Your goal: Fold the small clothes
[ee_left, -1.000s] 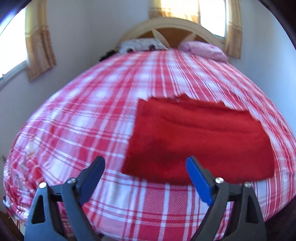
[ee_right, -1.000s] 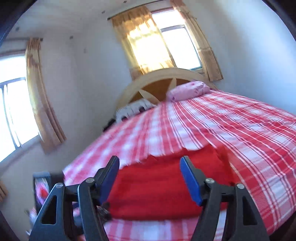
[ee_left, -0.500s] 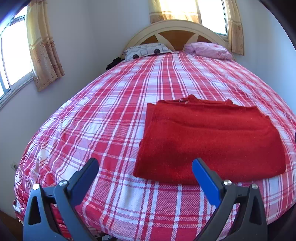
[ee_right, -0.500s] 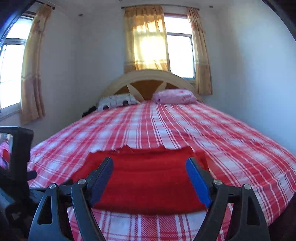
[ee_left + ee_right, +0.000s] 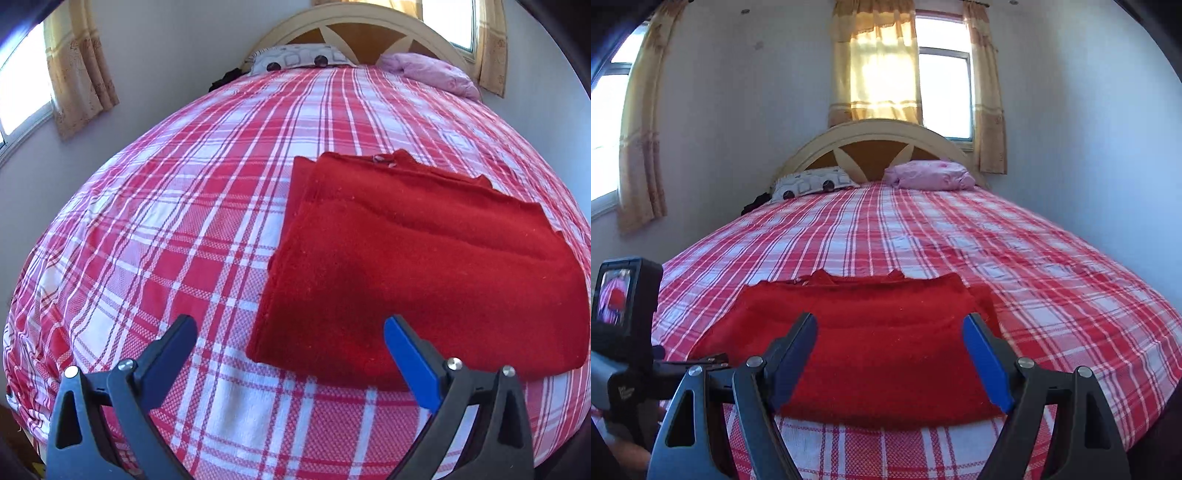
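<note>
A red knitted garment [image 5: 424, 258] lies folded flat into a rectangle on the red-and-white checked bedspread [image 5: 184, 221], near the bed's foot. In the right wrist view the garment [image 5: 871, 339] sits straight ahead. My left gripper [image 5: 290, 332] is open and empty, held above the bed just left of the garment's near left corner. My right gripper [image 5: 890, 332] is open and empty, held above the garment's near edge. The left gripper's body and camera [image 5: 624, 325] show at the left of the right wrist view.
The bed has a cream and wood headboard [image 5: 875, 147], a patterned grey pillow [image 5: 812, 181] and a pink pillow [image 5: 931, 173] at its far end. Curtained windows [image 5: 908, 81] stand behind and to the left. A dark item [image 5: 225, 79] lies beside the grey pillow.
Both grippers have stayed open and empty. The right wrist view has swung from a tilted look to level and centred on the garment. The left gripper has tipped down slightly toward the bed.
</note>
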